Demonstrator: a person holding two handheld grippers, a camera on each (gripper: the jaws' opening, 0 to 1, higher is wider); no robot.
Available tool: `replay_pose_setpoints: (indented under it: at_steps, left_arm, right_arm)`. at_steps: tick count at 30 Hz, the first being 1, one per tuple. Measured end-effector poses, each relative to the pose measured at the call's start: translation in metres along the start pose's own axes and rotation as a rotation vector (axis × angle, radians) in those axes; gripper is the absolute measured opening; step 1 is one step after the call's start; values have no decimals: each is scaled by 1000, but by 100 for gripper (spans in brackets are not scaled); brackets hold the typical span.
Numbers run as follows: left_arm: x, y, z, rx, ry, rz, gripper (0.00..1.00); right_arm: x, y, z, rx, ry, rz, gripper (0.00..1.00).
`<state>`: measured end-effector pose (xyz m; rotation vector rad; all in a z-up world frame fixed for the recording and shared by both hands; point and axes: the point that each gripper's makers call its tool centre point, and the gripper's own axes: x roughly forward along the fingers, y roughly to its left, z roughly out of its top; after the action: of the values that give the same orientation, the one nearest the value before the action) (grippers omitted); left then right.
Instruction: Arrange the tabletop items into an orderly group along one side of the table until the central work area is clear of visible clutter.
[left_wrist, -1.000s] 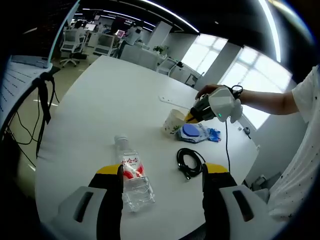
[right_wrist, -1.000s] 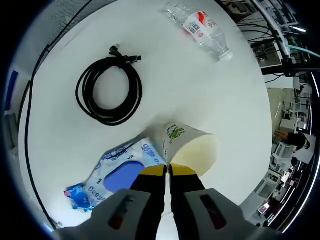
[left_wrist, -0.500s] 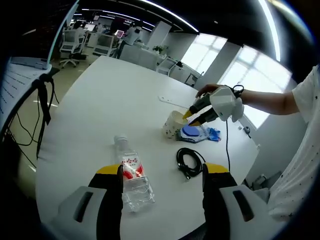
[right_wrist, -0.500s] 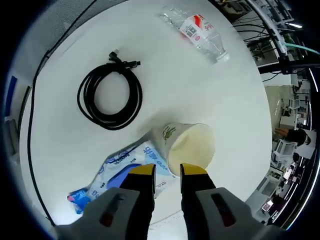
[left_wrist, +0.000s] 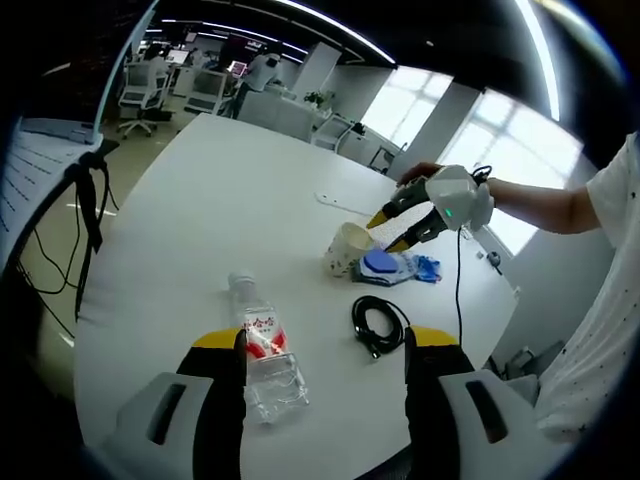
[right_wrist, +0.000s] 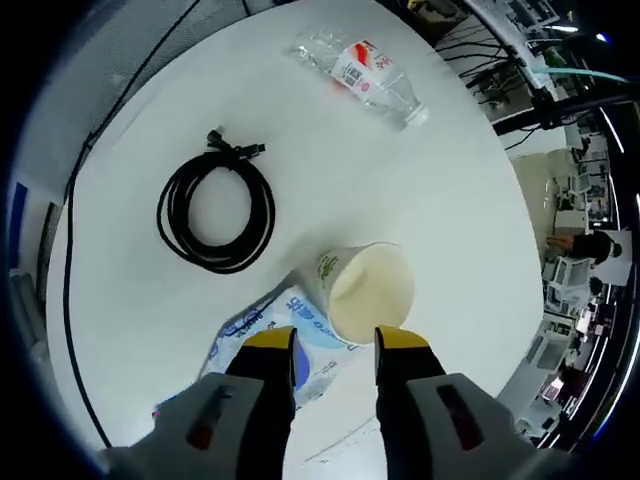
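A cream paper cup with a green print (right_wrist: 362, 291) stands upright and empty on the round white table (right_wrist: 470, 200), touching a blue-and-white soft wipes packet (right_wrist: 290, 340), with a coiled black cable (right_wrist: 215, 215) near it and a clear plastic water bottle with a red label (right_wrist: 352, 72) lying on its side well apart. The right gripper (right_wrist: 333, 345) hovers above the cup, jaws apart and holding nothing. The left gripper (left_wrist: 325, 350) is spread wide, the bottle (left_wrist: 262, 345) lying on the table beside its left jaw.
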<state>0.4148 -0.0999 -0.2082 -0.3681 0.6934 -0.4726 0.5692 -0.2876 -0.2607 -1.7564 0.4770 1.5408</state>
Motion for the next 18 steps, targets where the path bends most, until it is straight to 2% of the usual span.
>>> replay_pose_setpoints:
  at_steps: [5, 6, 11, 18]
  left_arm:
    - [-2, 0, 2, 6, -2, 2, 65]
    - [-3, -1, 3, 9, -3, 3, 65]
    - [-4, -1, 4, 15, -2, 2, 64]
    - [-5, -4, 7, 27, -3, 0, 64]
  right_arm:
    - [-5, -1, 0, 77, -12, -9, 36]
    - [-8, -2, 1, 118, -25, -10, 37]
    - [-14, -2, 2, 216, -53, -19, 40]
    - [-23, -2, 4, 331, -95, -33, 45]
